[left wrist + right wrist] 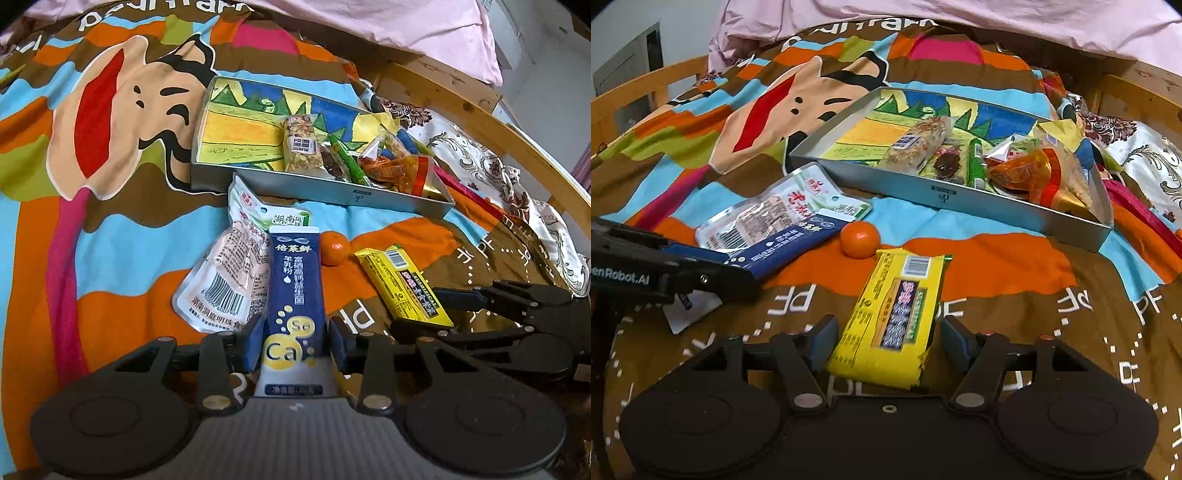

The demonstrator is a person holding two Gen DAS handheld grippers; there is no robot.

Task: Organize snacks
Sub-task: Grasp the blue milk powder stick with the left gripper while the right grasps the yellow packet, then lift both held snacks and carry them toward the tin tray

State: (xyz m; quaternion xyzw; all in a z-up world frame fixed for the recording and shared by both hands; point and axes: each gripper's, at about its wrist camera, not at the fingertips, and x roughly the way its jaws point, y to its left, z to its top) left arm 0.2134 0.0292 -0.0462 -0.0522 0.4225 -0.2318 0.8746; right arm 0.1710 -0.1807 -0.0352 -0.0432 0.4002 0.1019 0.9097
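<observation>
The left tool (295,341) was seen clamped across the lower part of the blue sachet (295,288), which lay on the bed cover (122,236) just short of the tin tray's (295,192) near wall; the right tool (888,341) was seen open astride the yellow packet (897,314), pads clear of it. Both packs were judged light, soft and slick-filmed, best pinched across the narrow width near an end seam, while the orange (860,239) beside them would roll. The sachet's bottom edge was cut off by the left tool's body, the white pouch (221,280) was partly covered by the sachet, and the tray's right-hand snacks were too jumbled to be told apart.
</observation>
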